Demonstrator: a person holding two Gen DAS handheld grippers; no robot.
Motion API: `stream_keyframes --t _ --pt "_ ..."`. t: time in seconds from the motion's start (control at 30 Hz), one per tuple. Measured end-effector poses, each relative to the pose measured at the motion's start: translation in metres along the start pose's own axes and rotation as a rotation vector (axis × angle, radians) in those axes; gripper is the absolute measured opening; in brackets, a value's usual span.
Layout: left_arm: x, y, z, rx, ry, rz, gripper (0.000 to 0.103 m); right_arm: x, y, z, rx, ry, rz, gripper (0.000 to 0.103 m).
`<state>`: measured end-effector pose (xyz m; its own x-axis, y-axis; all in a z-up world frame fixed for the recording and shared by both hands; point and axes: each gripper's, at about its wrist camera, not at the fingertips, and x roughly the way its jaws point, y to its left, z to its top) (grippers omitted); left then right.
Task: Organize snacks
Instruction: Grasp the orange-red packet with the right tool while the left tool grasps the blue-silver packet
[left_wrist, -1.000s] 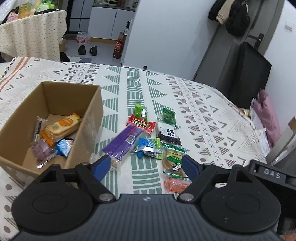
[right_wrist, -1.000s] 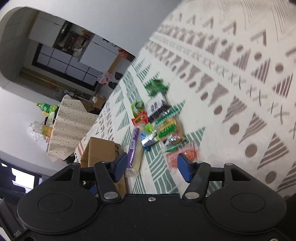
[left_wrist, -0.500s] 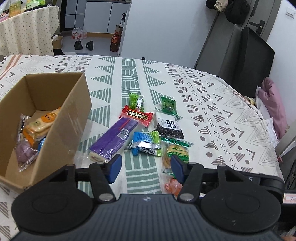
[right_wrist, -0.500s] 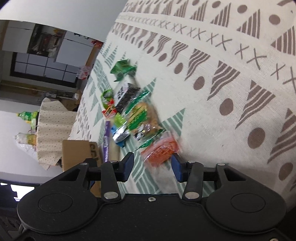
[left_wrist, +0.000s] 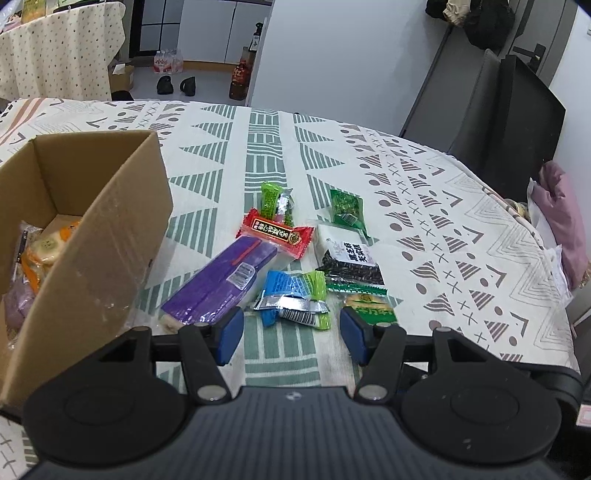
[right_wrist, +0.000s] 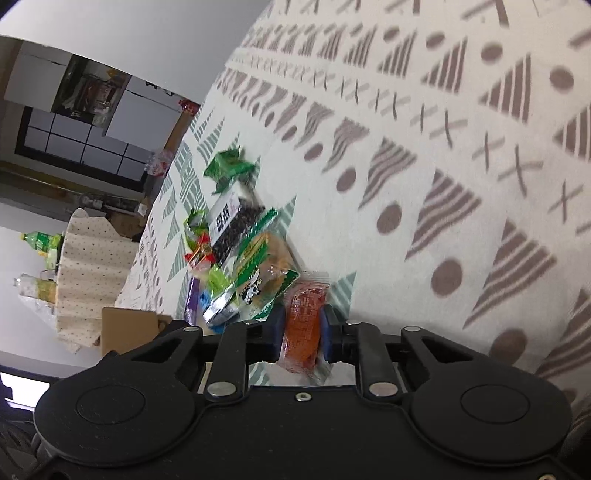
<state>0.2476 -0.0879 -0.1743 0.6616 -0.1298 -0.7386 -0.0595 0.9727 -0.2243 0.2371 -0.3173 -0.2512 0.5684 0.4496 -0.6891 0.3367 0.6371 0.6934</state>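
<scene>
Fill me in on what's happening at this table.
A person is sorting snacks with two handheld tongs. The right tongs are shut on a small orange plastic snack packet at the near end of the pile on the patterned tablecloth. The left tongs are open and empty, above the cloth near a long purple wrapped packet. The brown cardboard box already holds some snacks.

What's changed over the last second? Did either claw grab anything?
The right claw closed in on the orange snack packet and now pinches it. The left claw narrowed midway, then reopened, empty, above the tablecloth. The cardboard box and the purple packet lie as before.
</scene>
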Motion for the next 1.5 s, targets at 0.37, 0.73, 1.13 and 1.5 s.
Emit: stream_keyframes --t 0.37,0.73,1.13,1.5 --pt "0.025 -0.006 0.004 -0.018 0.014 0.019 0.057 -0.019 -0.009 0.014 0.006 -0.149 -0.086 0.019" --pt "0.051 -0.014 0.007 -0.006 0.028 0.057 0.061 -0.009 0.002 0.021 -0.084 -0.180 -0.123 0.038" --pt "0.060 -0.007 0.003 -0.030 0.031 0.071 0.036 -0.002 0.017 0.011 -0.246 -0.178 -0.215 0.031" --pt "0.015 -0.005 0.007 -0.049 -0.030 -0.014 0.033 -0.023 0.030 0.000 -0.273 -0.201 -0.170 0.020"
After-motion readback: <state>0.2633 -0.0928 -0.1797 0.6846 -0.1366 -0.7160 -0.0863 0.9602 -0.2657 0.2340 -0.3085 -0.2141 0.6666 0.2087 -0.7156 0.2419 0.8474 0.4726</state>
